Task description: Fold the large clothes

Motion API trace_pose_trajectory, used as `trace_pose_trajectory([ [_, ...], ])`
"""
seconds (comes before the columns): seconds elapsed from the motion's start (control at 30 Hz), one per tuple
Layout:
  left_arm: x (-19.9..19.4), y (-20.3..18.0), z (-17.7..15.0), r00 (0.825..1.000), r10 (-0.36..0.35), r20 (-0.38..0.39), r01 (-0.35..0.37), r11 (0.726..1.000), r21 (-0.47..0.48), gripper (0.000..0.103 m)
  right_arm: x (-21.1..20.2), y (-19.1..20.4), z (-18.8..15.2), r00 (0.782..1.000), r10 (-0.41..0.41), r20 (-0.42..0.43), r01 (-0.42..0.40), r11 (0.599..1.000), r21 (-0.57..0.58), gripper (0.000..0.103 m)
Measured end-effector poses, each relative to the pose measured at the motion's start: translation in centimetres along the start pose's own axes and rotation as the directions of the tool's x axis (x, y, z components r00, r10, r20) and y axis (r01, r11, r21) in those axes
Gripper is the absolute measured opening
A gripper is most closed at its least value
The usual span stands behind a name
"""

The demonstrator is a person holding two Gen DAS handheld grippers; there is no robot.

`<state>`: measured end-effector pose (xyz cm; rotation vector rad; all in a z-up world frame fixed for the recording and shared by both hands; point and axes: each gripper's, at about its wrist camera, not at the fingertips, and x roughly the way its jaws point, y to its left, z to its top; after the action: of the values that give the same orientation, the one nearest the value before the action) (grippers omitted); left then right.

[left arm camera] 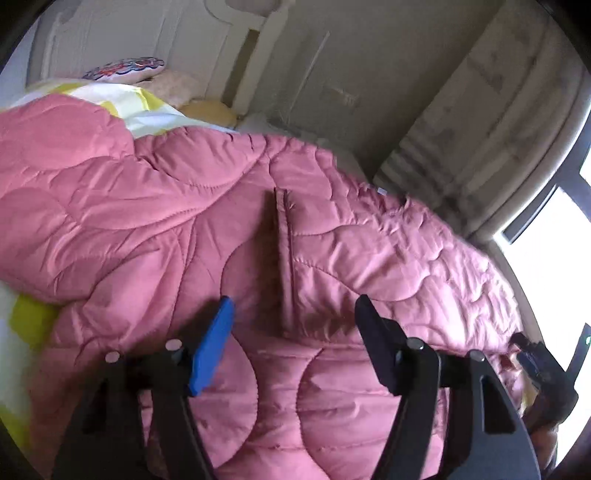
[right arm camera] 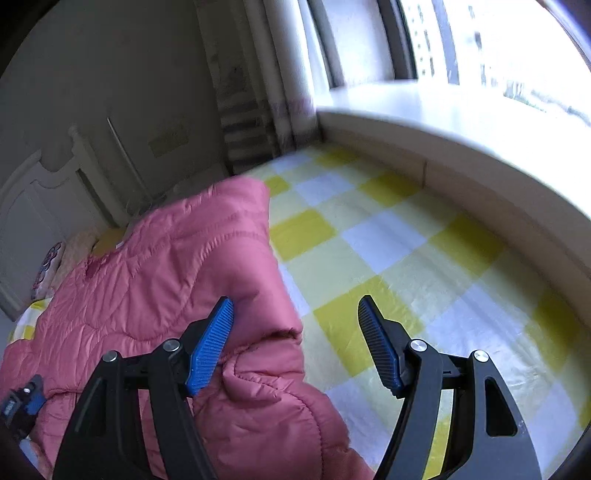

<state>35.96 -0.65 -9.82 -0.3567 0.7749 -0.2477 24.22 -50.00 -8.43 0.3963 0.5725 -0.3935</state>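
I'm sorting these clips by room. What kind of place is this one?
Most likely a bedroom: a pink quilted jacket lies on a bed with a yellow checked sheet, a carved white headboard with pillows behind it, and a window alongside.

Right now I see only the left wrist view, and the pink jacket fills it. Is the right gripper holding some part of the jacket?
Observer: No. The right gripper has its jaws open. An edge of the pink jacket lies beside one finger, and nothing is pinched.
Operator: What is beyond the jacket on that side?
Observer: Bare checked sheet, yellow and white, with nothing lying on it.
Operator: And where does the sheet end?
Observer: At a pale window ledge that runs along the bed.
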Motion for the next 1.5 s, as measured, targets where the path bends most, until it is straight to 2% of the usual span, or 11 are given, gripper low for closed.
trace_pose_trajectory([
  [0.2, -1.3, 1.5, -0.3, 0.999, 0.025, 0.033, -0.023, 0.999, -0.047, 0.07, 0.2, 5.2, 0.8, 1.0, 0.011, 0.008, -0.009, 0.976, -0.217, 0.067],
  [0.3, -1.6, 1.8, -0.5, 0.999, 0.021, 0.029, -0.019, 0.999, -0.048, 0.072, 5.6, 7.1, -0.1, 0.965, -0.146, -0.218, 0.06, 0.932, -0.357, 0.076],
  [0.4, -1.4, 1.5, -0.4, 1.0, 0.022, 0.021, -0.021, 0.999, -0.033, 0.076, 4.7, 6.7, 1.6, 0.965, -0.147, -0.218, 0.08, 0.954, -0.289, 0.077],
  [0.57, -0.9, 0.9, -0.4, 1.0, 0.029, 0.0, -0.029, 1.0, -0.001, 0.085, 1.8, 9.5, 3.1, 0.999, -0.04, -0.037, 0.026, 0.948, -0.319, 0.088],
  [0.7, -0.9, 1.1, -0.4, 1.0, 0.006, -0.001, -0.006, 1.0, -0.006, 0.089, 7.9, 11.2, 0.0, 0.96, -0.079, -0.269, -0.034, 0.919, -0.394, 0.09],
  [0.9, -1.1, 1.2, -0.4, 1.0, -0.018, 0.005, 0.018, 1.0, -0.015, 0.093, 2.4, 11.4, 0.3, 0.987, 0.016, -0.162, -0.067, 0.946, -0.317, 0.092],
  [1.03, -4.0, 2.3, -0.3, 0.993, 0.018, 0.118, -0.011, 0.998, -0.065, 0.093, -0.3, 12.7, -2.4, 0.991, 0.033, -0.13, -0.085, 0.904, -0.42, 0.097],
  [1.13, -8.8, 5.4, -0.4, 0.955, 0.108, 0.276, -0.054, 0.979, -0.198, 0.093, 3.1, 11.9, -4.7, 0.975, -0.089, -0.201, -0.012, 0.892, -0.451, 0.097],
  [1.3, -16.6, 15.0, -1.7, 0.848, 0.341, 0.405, -0.088, 0.845, -0.528, 0.091, 1.7, 9.5, -3.0, 0.991, 0.01, -0.13, -0.05, 0.95, -0.308, 0.097],
  [1.37, -19.2, 19.9, -1.8, 0.799, 0.46, 0.388, -0.101, 0.739, -0.667, 0.09, 0.6, 9.2, -2.9, 0.996, 0.036, -0.076, -0.057, 0.956, -0.289, 0.097],
  [1.5, -21.0, 27.7, -0.3, 0.764, 0.599, 0.24, -0.174, 0.549, -0.817, 0.089, -0.9, 7.5, -2.3, 0.995, 0.099, 0.004, -0.096, 0.976, -0.193, 0.097],
])
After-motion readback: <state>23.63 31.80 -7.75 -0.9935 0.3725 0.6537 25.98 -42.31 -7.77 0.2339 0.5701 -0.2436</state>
